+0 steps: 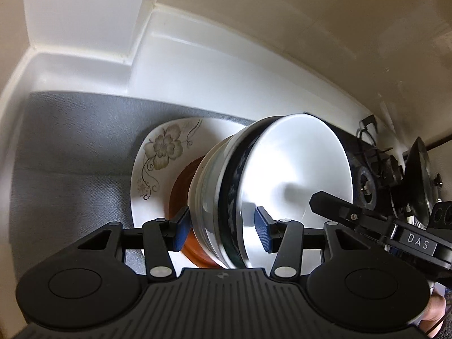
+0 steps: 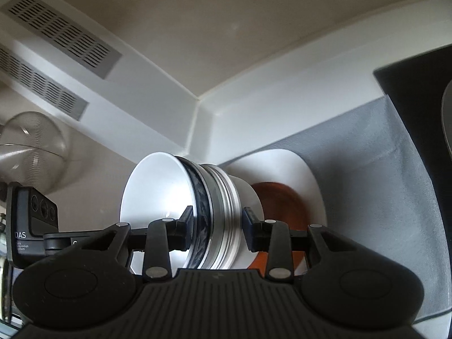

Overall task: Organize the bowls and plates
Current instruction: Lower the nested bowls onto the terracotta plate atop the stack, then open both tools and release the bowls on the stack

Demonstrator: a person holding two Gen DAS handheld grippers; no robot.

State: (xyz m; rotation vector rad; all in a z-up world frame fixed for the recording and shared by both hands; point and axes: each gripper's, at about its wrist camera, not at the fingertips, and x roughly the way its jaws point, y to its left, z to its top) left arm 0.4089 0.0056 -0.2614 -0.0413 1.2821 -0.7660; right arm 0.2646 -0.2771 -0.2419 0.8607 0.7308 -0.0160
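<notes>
Setting: white-walled corner, grey mat (image 1: 70, 152) on the desk.
Bowls: bowl stack (image 1: 254, 195) held tilted above floral plate (image 1: 161, 163) near that corner.
Jaws: left gripper (image 1: 220, 230) and right gripper (image 2: 217, 227) both clamp the stack's rim.
Progress: bowls nested; setting down remains.

One stack of nested bowls (image 1: 254, 192) shows; its bands suggest three bowls, though the exact number cannot be told: one white bowl with a dark patterned rim (image 1: 296, 175) on top and paler ones below. One brown dish (image 1: 183, 195) is beneath the stack. One white plate with a flower print (image 1: 161, 152) is under that. One grey mat (image 1: 70, 155) covers the desk. Two tools appear: the left tool (image 1: 221, 230) and the right tool (image 2: 217, 227). Two vent grilles (image 2: 62, 34) show. One clear domed cover (image 2: 34, 144) is at left.
</notes>
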